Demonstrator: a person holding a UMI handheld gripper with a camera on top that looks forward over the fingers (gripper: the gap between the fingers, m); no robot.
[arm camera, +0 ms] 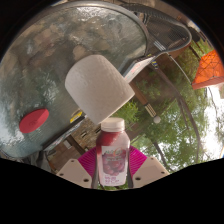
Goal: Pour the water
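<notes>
While the small bottle (112,152) is held upright between the two pink pads (88,162) of the gripper (112,165), both pads are seen pressed against its sides, so the jaws are closed down to the width of the bottle and nothing else is gripped. One bottle is counted: it has a clear body, a pink-printed label and a pale pink cap, and the cap is seen on its neck. Whether water is inside cannot be told.

Just beyond the bottle cap, one white cup (99,87) is seen, tilted, its broad pale face turned toward the camera; its lower edge lies close above the cap, with only a narrow gap between the two. Whether the cup rests on anything or is held cannot be told. To the left of the bottle and well apart from it, one small red lid-like object (35,121) is seen lying on the glass counter (40,70).

The glass counter is round and see-through, with trees reflected in it; its curved rim runs past the cup on the right side, where dark metal frame bars (160,60) are crossed beneath and beside it. Open counter surface is left between the red object and the cup, and further behind the cup. Beyond the rim, on the right, green foliage (185,110) is seen, and one orange-red shape (210,68) is visible at the far right, too cut off to be named.
</notes>
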